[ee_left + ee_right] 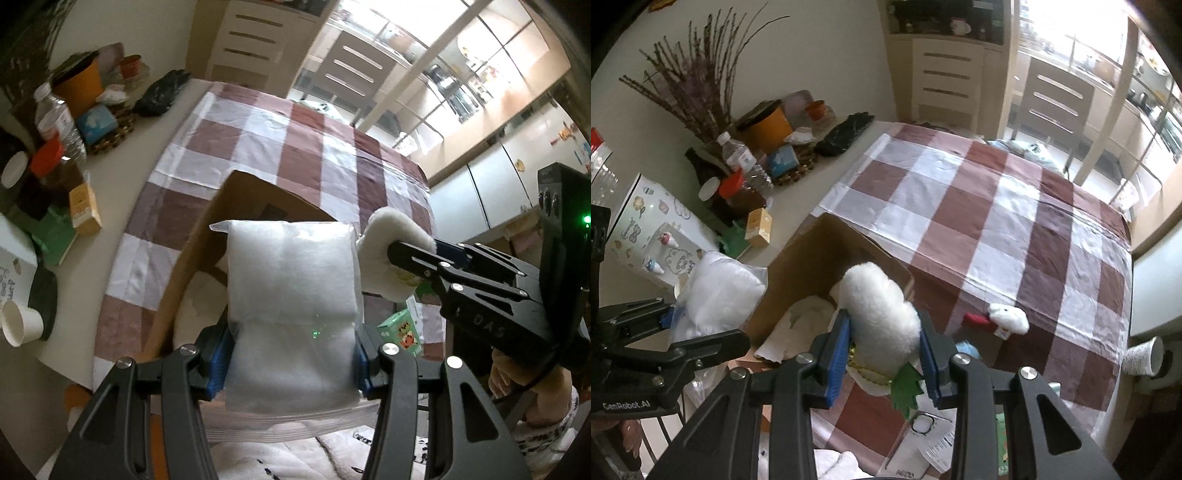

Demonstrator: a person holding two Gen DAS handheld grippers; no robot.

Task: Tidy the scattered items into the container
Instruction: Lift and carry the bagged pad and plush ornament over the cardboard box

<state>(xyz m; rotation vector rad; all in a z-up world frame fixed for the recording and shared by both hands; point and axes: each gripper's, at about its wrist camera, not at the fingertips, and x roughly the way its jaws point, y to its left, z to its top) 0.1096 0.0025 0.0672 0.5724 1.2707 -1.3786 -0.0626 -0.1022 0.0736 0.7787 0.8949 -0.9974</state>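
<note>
Left jaws: the left gripper (291, 360) pinches a clear bag of white stuffing (291, 291) by its lower half, blue pads pressed on both sides; the bag stands up out of the jaws toward 12 o'clock.
Right jaws: the right gripper (884, 356) is clamped on a white plush toy (881, 310) with a gold trim and a green leaf-shaped piece at its lower end; the fluffy body sticks out past the pads.
Container: an open cardboard box (798, 273) sits just beyond both pairs of jaws, at 11 o'clock from the right ones; something white already lies inside. Both held things hang over its near edge.
Between the grippers: in the left wrist view the right gripper and its toy sit at 3 o'clock, just beside the bag.
Still scattered: a small white-and-red plush (1006, 317) lies on the checked cloth (997, 221) at 2 o'clock from the right jaws; a green carton (400, 332) lies near the bag.
Worktop clutter: bottle, orange pot and small boxes crowd the far left, well apart from the box.
</note>
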